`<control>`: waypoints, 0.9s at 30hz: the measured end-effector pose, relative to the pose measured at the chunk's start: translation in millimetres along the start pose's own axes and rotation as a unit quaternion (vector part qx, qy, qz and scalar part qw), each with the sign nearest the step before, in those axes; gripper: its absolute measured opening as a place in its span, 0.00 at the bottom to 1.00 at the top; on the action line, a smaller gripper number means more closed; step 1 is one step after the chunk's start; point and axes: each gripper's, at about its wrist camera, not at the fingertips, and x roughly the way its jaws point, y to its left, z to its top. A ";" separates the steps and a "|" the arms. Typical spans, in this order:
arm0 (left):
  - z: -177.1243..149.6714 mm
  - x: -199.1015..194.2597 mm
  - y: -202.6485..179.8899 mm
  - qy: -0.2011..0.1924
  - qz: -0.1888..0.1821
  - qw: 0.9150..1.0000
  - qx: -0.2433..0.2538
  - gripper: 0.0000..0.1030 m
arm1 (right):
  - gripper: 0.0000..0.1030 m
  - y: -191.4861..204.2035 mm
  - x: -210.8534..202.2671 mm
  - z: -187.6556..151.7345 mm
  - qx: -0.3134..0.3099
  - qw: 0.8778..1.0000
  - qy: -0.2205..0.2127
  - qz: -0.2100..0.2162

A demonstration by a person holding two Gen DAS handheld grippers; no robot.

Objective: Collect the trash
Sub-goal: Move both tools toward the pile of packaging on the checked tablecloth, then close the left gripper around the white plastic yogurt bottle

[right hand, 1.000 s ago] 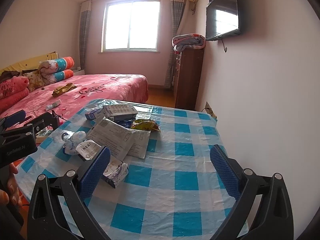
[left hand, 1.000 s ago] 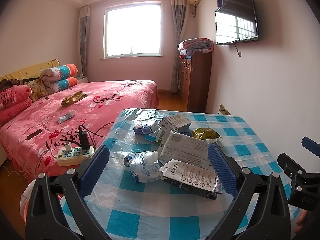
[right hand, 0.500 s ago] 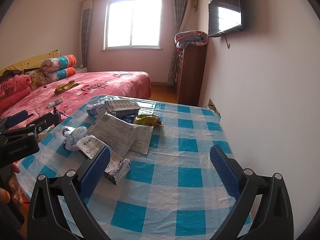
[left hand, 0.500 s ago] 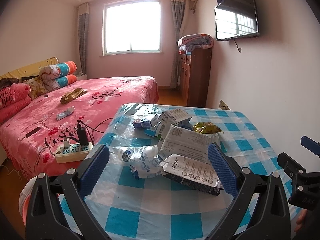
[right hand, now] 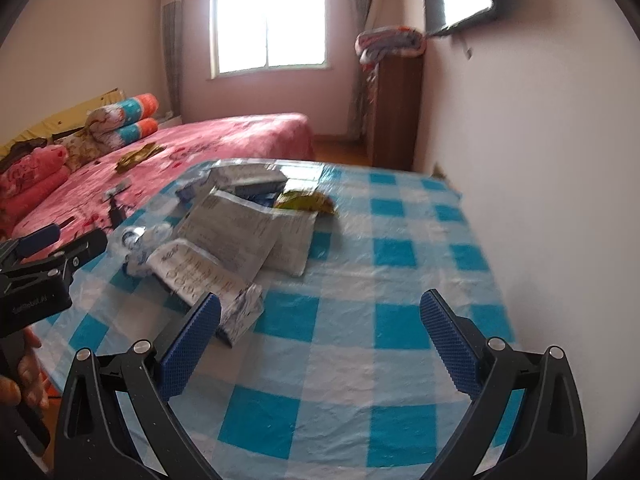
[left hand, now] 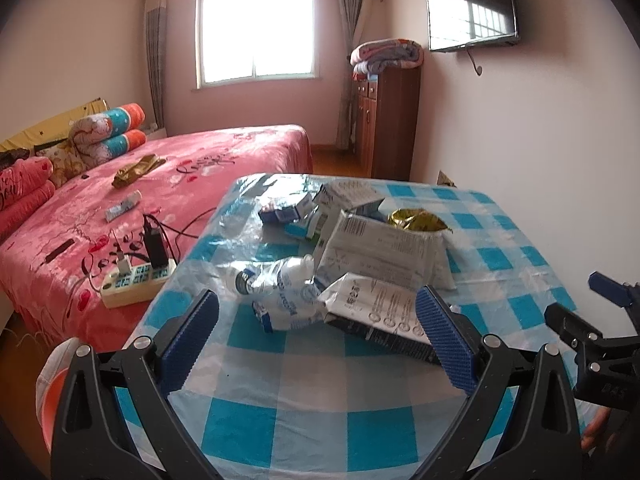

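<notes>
Step judged: approach; no trash has been taken up yet, by the look of things.
Left gripper (left hand: 316, 334): spread wide, nothing between the blue pads, held over the near edge of the checked tablecloth (left hand: 304, 412).
Right gripper (right hand: 320, 338): likewise spread and empty, aimed at bare cloth to the right of the pile.
Trash: a loose heap lies mid-table, consisting of a crushed plastic bottle (left hand: 280, 284), a flattened carton (left hand: 380, 312), a large white pouch (left hand: 384, 244), small boxes (left hand: 288, 212) and a yellow-green snack wrapper (left hand: 416, 220) at the far side.
Key relation: the bottle and carton lie straight ahead of the left gripper, just beyond its fingertips; the bottle's long axis runs roughly crosswise to the fingers.
Nearer hand: the left is judged nearer; the pile is seen off to the right gripper's left.
</notes>
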 end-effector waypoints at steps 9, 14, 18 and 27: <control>-8.9 29.2 25.8 0.046 0.007 0.999 -0.001 0.96 | 0.96 -4.3 30.8 -15.9 0.024 0.996 0.065 0.058; -8.3 44.2 39.0 0.064 0.000 0.998 -0.010 0.96 | 0.96 -1.2 41.1 -17.4 0.025 0.992 0.082 0.091; -5.3 55.8 48.8 0.077 -0.008 0.997 -0.028 0.96 | 0.96 6.0 47.7 -13.2 0.013 0.989 0.086 0.123; 2.6 94.0 67.2 0.120 -0.047 0.988 -0.090 0.96 | 0.95 31.6 62.2 5.1 -0.031 0.984 0.082 0.156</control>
